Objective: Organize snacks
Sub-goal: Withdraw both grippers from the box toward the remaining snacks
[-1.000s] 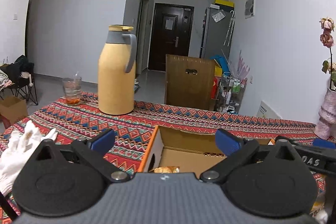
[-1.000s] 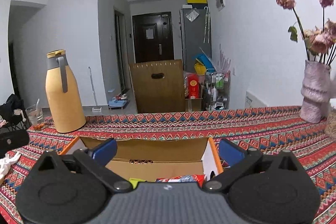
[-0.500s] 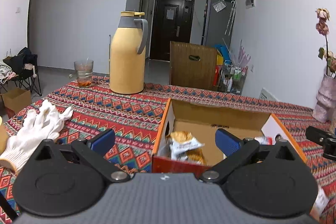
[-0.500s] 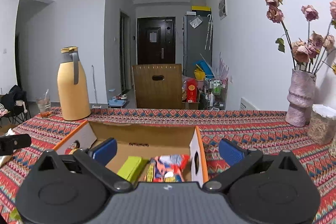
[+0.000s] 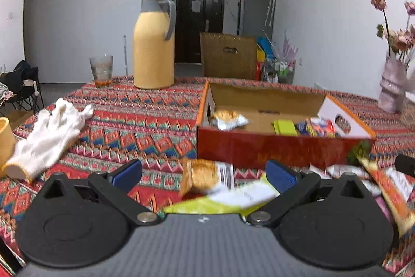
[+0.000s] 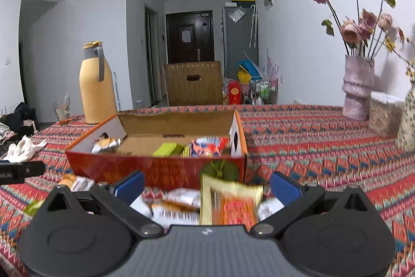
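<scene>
Both spread wide, gripping nothing — left gripper (image 5: 204,173) over a golden snack packet (image 5: 203,177), right gripper (image 6: 206,184) over an orange-yellow packet (image 6: 230,203) before the red box (image 6: 155,168)

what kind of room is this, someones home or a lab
Most likely a lived-in apartment: a table with a patterned tablecloth, a yellow thermos jug, a vase of dried roses, and a dark entry door beside a fridge.

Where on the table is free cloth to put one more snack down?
Bare cloth lies between the white glove and the box, below the yellow jug, and right of the box toward the vase. It is crowded in front of the box, where loose snack packets lie.
</scene>
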A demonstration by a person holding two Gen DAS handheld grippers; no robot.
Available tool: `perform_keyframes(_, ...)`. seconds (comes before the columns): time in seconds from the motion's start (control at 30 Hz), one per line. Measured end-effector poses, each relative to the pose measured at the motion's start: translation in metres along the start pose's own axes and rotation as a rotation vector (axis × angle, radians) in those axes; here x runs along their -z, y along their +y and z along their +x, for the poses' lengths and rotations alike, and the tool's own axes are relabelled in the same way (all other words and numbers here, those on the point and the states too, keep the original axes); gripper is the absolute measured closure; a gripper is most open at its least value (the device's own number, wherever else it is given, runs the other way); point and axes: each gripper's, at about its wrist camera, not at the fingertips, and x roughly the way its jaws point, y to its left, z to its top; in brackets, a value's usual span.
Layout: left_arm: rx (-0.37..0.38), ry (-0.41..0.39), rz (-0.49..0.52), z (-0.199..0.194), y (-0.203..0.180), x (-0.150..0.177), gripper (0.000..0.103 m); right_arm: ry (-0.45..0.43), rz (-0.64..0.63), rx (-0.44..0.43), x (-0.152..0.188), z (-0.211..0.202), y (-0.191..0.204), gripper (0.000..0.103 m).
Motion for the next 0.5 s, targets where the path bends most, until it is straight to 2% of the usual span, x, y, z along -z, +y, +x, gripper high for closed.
perform_keyframes(0.27,-0.005,-0.005,0.012,0.008,-0.003,0.022,0.000,0.031,-0.010,0.034,0.030,-0.014,-0.003,0.000)
perform_keyframes(0.5,0.009,-0.014,0.016,0.013,-0.005,0.029,0.000,0.050,0.004,0.052,0.036,-0.010,-0.007,0.000)
